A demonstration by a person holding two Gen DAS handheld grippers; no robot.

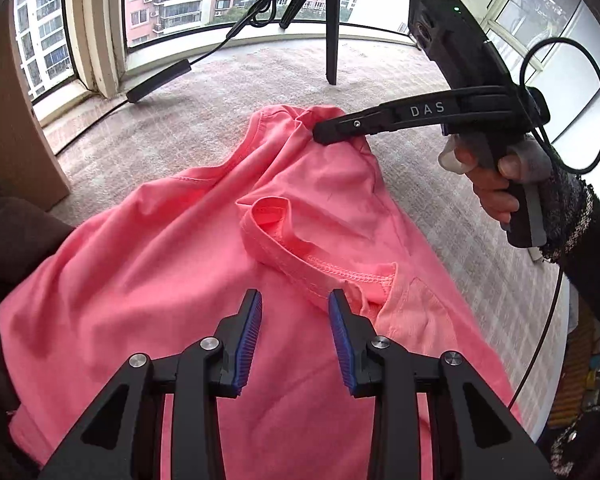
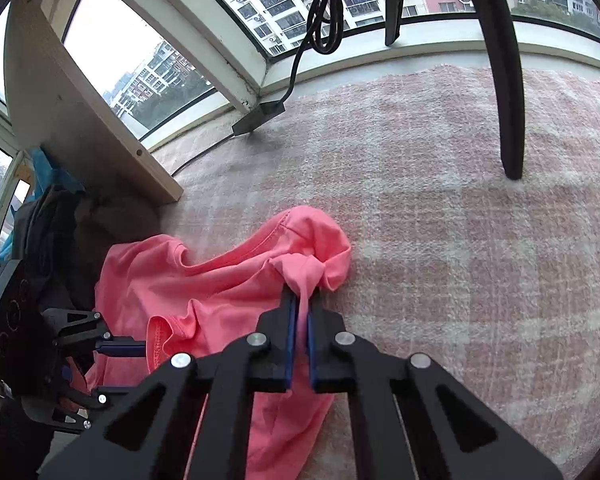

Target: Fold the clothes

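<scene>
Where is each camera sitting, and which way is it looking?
Left wrist: sits on the left gripper, whose fingers are open over the pink shirt; looks toward the windows; shows the right gripper and the hand holding it.
Right wrist: sits on the right gripper, shut on a bunch of shirt; looks across the carpet; left gripper at lower left.
Both share: shirt, carpet, tripod leg.

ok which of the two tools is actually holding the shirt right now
The right tool: its jaws are shut on a bunched fold of the pink shirt. The left tool hovers over the collar with jaws apart, gripping nothing.
</scene>
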